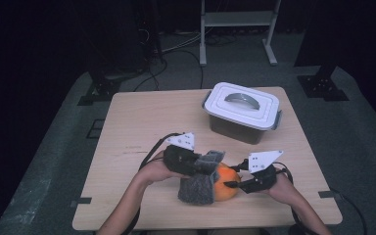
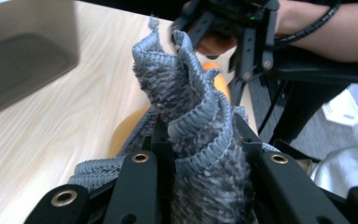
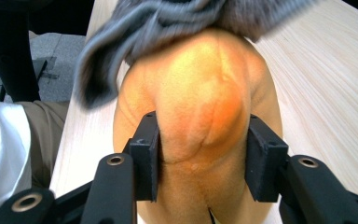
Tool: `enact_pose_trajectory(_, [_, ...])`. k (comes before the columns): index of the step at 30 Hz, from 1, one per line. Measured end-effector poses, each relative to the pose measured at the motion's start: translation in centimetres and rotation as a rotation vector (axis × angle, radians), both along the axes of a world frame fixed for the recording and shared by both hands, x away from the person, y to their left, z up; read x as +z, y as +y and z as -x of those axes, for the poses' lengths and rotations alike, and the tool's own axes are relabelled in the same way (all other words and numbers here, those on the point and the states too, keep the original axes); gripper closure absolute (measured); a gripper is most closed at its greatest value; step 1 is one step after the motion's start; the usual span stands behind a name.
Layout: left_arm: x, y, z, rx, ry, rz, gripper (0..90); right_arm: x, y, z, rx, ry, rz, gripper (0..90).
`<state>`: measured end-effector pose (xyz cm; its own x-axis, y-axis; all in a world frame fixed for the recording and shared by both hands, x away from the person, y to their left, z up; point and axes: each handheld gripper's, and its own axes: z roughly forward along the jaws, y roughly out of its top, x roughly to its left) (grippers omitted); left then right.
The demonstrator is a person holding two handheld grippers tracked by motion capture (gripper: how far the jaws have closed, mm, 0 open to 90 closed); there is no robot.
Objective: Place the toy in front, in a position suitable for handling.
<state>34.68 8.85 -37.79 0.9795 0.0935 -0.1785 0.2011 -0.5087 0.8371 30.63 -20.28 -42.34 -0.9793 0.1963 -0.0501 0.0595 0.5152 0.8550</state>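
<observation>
Cloth and orange held over desk (image 1: 127, 127).
Left gripper (image 1: 203, 164) jaws are clamped on cloth (image 1: 198, 188); right gripper (image 1: 232, 183) jaws are pressed on orange (image 1: 225, 183).

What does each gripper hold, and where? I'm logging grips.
Left gripper pinches the grey cloth by a bunched fold; right gripper clamps the orange fruit at its sides.

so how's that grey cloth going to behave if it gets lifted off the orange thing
The grey cloth probably flops: it bunches into folds where the left gripper pinches it. It looks light and fuzzy, so it should not slip easily. Draped over the orange thing, it may drag on that surface when pulled.
</observation>
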Motion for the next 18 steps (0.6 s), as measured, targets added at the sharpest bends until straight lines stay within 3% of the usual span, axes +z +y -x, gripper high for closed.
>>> enact_pose_trajectory(6, [-1.0, 2.1, -0.5, 0.075, 0.026, -0.009, 68.1, -0.1, -0.8, -0.2, 0.006, 0.008, -0.001, 53.4])
enact_pose_trajectory(12, [-1.8, 1.4, -0.4, 0.044, 0.081, 0.059, 68.5, 0.2, 0.0, -0.4, 0.01, 0.004, -0.009, 54.9])
enact_pose_trajectory(18, [-1.3, 2.7, -0.3, 0.057, 0.078, 0.06, 69.5, 0.2, 0.8, -1.1, 0.012, 0.037, -0.076, 57.9])
